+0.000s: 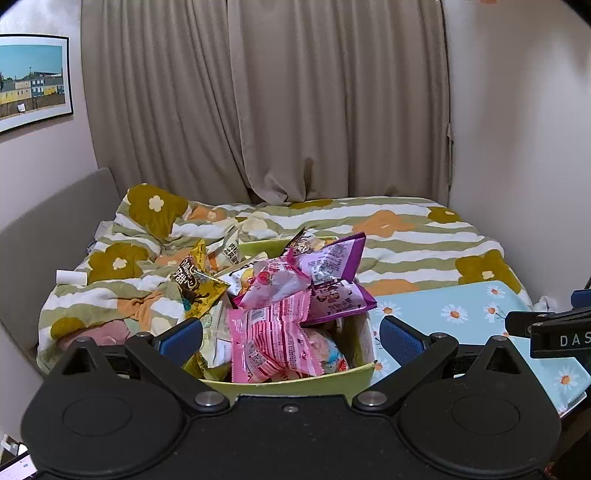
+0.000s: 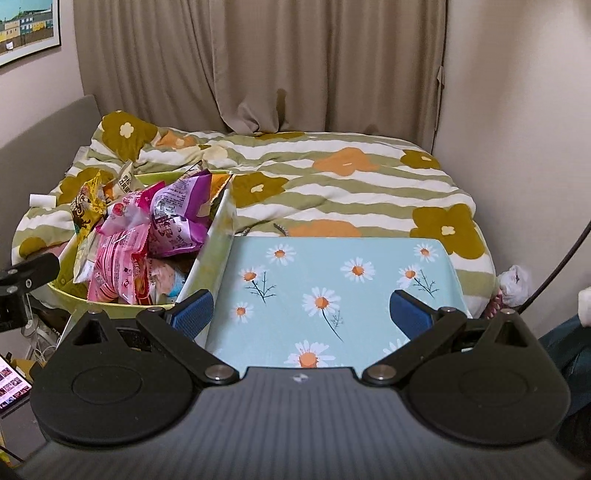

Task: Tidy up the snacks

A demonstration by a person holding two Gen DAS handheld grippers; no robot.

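1. At the board's (image 2: 369,254) left edge, snacks (image 1: 280,295) heap in a green box (image 1: 295,380).
2. Both grippers, left (image 1: 291,332) and right (image 2: 301,308), hover spread, holding nothing.
3. Sorted or awaiting sorting: seemingly either.

Hidden or cut off, as seen from my two cameras:

- Green box (image 1: 295,378): my left gripper's (image 1: 291,334) body covers its near wall; heaped packets bury the inside.
- Pink packet (image 1: 266,339): lower end sunk among the others; print too small to read.
- Yellow packet (image 1: 195,284): lettering partly folded away.
- Daisy-print board (image 2: 332,280): my right gripper (image 2: 301,310) covers its near edge.
- Framed picture (image 2: 26,26): cropped by the frame.
- Phone screen (image 2: 13,380): cut off at left, contents illegible.
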